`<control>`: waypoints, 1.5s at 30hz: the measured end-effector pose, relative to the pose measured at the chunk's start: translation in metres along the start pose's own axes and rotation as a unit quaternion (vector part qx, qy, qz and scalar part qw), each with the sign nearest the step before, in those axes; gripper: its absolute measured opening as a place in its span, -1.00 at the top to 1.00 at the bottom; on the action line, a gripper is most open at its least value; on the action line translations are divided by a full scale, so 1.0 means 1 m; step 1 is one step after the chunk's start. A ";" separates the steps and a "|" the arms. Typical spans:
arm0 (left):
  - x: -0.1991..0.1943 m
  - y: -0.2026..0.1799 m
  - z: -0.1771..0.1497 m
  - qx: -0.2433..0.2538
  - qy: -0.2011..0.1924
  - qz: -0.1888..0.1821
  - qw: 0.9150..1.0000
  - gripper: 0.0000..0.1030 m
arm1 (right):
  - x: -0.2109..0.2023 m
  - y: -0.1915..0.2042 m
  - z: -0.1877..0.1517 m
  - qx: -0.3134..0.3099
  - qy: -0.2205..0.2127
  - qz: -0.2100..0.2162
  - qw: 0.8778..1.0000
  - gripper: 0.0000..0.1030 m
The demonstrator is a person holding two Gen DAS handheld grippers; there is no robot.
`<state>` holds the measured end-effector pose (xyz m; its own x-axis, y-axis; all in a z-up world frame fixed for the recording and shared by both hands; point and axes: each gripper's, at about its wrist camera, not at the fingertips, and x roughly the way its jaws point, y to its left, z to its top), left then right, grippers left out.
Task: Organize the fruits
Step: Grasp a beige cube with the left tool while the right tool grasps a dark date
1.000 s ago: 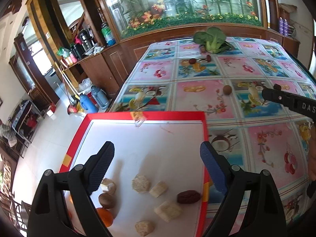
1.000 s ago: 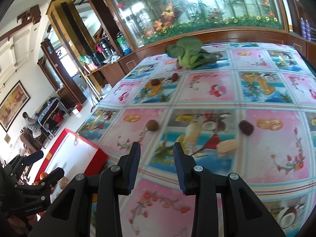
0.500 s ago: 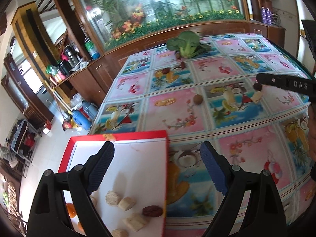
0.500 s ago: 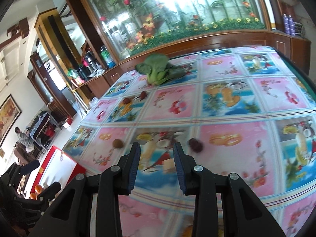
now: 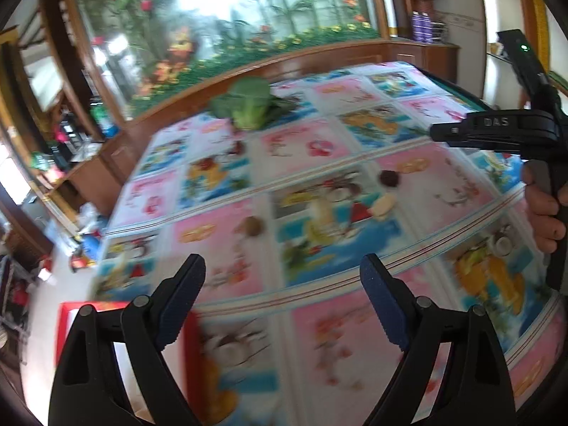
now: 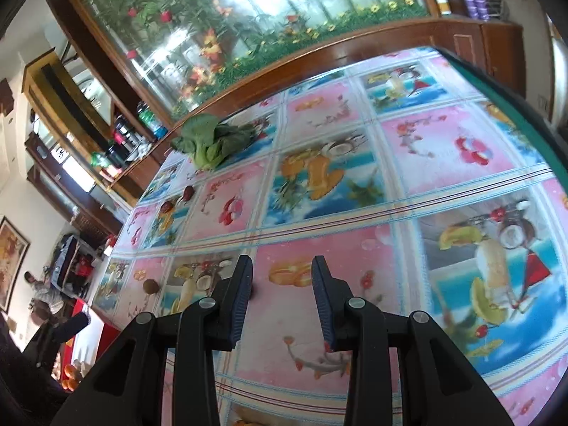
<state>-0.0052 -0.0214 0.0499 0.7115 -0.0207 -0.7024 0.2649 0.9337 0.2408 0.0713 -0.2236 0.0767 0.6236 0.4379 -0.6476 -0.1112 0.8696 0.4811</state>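
Observation:
My left gripper (image 5: pixel 282 285) is open and empty above the patterned tablecloth (image 5: pixel 443 191). Ahead of it lie a small brown fruit (image 5: pixel 252 226), a pale chunk (image 5: pixel 385 203) and a dark red fruit (image 5: pixel 388 178). The red-rimmed white tray (image 5: pixel 71 310) sits at lower left, partly behind the left finger. My right gripper (image 6: pixel 282 285) is open and empty over the cloth; it also shows in the left wrist view (image 5: pixel 493 131) at right. A brown fruit (image 6: pixel 151 286) and two dark fruits (image 6: pixel 188 193) lie to its left. The tray (image 6: pixel 106 333) holds oranges (image 6: pixel 71 381).
A leafy green vegetable (image 5: pixel 248 104) lies at the table's far side, also in the right wrist view (image 6: pixel 209 143). A wooden cabinet with an aquarium (image 5: pixel 220 17) backs the table. The table's dark right edge (image 6: pixel 511 96) curves nearby.
Both grippers have swung right across the table. The tray has slid to the lower left of the left view; the dark fruit has passed behind the right gripper's left finger.

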 end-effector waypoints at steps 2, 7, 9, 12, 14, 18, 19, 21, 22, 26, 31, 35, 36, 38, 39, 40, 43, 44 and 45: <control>0.007 -0.010 0.007 0.008 -0.007 -0.030 1.000 -0.73 | 0.005 0.005 -0.002 -0.008 0.009 0.003 1.000 0.34; 0.031 -0.031 0.024 0.035 -0.005 -0.087 0.996 -0.70 | 0.005 0.005 -0.003 -0.011 0.011 0.000 1.000 0.34; 0.040 -0.038 0.028 0.043 0.005 -0.100 0.994 -0.59 | 0.004 0.003 -0.002 -0.005 0.008 0.000 1.000 0.34; 0.054 -0.046 0.032 0.052 0.021 -0.115 0.992 -0.44 | 0.004 0.003 -0.001 -0.001 0.007 0.006 1.000 0.34; 0.063 -0.049 0.035 0.053 0.029 -0.116 0.991 -0.36 | 0.004 0.005 0.000 -0.003 0.007 0.008 1.000 0.34; 0.081 -0.050 0.038 0.043 0.045 -0.137 0.989 -0.04 | 0.007 0.009 -0.001 -0.007 0.011 0.011 1.000 0.34; 0.084 -0.051 0.039 0.045 0.046 -0.137 0.988 0.02 | 0.008 0.010 -0.001 -0.008 0.012 0.011 1.000 0.34; 0.089 -0.053 0.040 0.046 0.046 -0.144 0.987 0.04 | 0.011 0.011 -0.002 -0.010 0.016 0.012 1.000 0.34; 0.090 -0.054 0.040 0.047 0.045 -0.149 0.987 0.11 | 0.012 0.011 -0.002 -0.011 0.017 0.012 1.000 0.34; 0.092 -0.057 0.041 0.049 0.046 -0.168 0.984 0.43 | 0.017 0.014 -0.002 -0.013 0.024 0.016 0.999 0.34; 0.090 -0.054 0.038 0.042 0.048 -0.180 0.982 0.45 | 0.025 0.019 -0.003 -0.018 0.031 0.029 0.999 0.34; 0.085 -0.046 0.030 0.022 0.055 -0.176 0.983 0.45 | 0.034 0.029 -0.008 -0.046 0.038 0.020 0.998 0.34; 0.083 -0.044 0.028 0.017 0.058 -0.172 0.983 0.45 | 0.037 0.033 -0.009 -0.056 0.040 0.015 0.997 0.34; 0.077 -0.038 0.022 0.002 0.059 -0.169 0.984 0.45 | 0.042 0.038 -0.011 -0.075 0.042 0.004 0.996 0.34; 0.073 -0.034 0.018 -0.006 0.058 -0.168 0.984 0.45 | 0.046 0.040 -0.013 -0.083 0.045 -0.003 0.996 0.34; 0.070 -0.032 0.013 -0.012 0.060 -0.164 0.985 0.45 | 0.049 0.041 -0.014 -0.091 0.047 -0.012 0.995 0.34; 0.062 -0.025 -0.001 -0.030 0.069 -0.149 0.986 0.45 | 0.055 0.046 -0.017 -0.112 0.045 -0.033 0.992 0.34; 0.059 -0.022 -0.005 -0.036 0.070 -0.147 0.986 0.45 | 0.056 0.047 -0.017 -0.119 0.047 -0.039 0.991 0.34; 0.057 -0.020 -0.009 -0.040 0.071 -0.143 0.986 0.45 | 0.056 0.049 -0.018 -0.125 0.045 -0.044 0.990 0.34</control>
<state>0.0244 -0.0385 -0.0010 0.5149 -0.2424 -0.8223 0.3858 0.9221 -0.0302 0.0873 -0.1525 0.0535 0.5686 0.3676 -0.7360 -0.2557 0.9293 0.2666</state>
